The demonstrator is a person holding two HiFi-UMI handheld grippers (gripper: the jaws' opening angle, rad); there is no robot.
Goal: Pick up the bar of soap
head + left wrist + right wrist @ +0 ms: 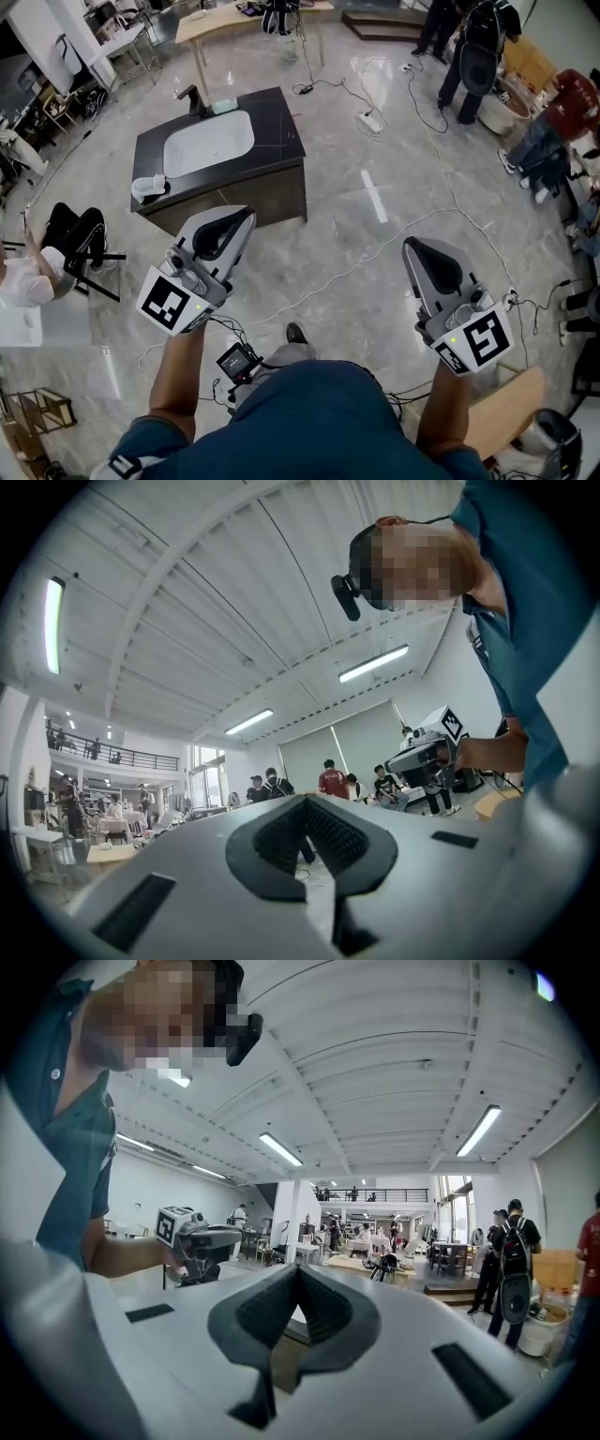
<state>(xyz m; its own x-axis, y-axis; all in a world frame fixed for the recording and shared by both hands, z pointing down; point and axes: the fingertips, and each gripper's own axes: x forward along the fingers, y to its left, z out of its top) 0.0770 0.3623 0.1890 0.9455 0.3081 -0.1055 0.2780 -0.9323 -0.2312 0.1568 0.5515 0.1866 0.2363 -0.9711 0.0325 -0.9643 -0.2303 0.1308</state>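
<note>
A dark vanity counter point(281, 131) with a white basin point(208, 142) stands on the floor ahead of me. A small pale green block point(225, 106), which looks like the bar of soap, lies on the counter beside the black faucet point(193, 97). Both grippers are held up well short of the vanity. My left gripper point(244, 216) is shut and empty, with its tips meeting in the left gripper view point(305, 799). My right gripper point(413, 247) is also shut with nothing in it point(298, 1267). Each gripper view points upward at the ceiling and shows the other gripper, not the soap.
A white dish point(150, 187) sits on the counter's near left corner. Cables point(375, 253) trail over the marble floor. A seated person point(28, 272) is at the left, other people point(469, 56) stand at the far right, and a wooden table point(244, 17) is behind the vanity.
</note>
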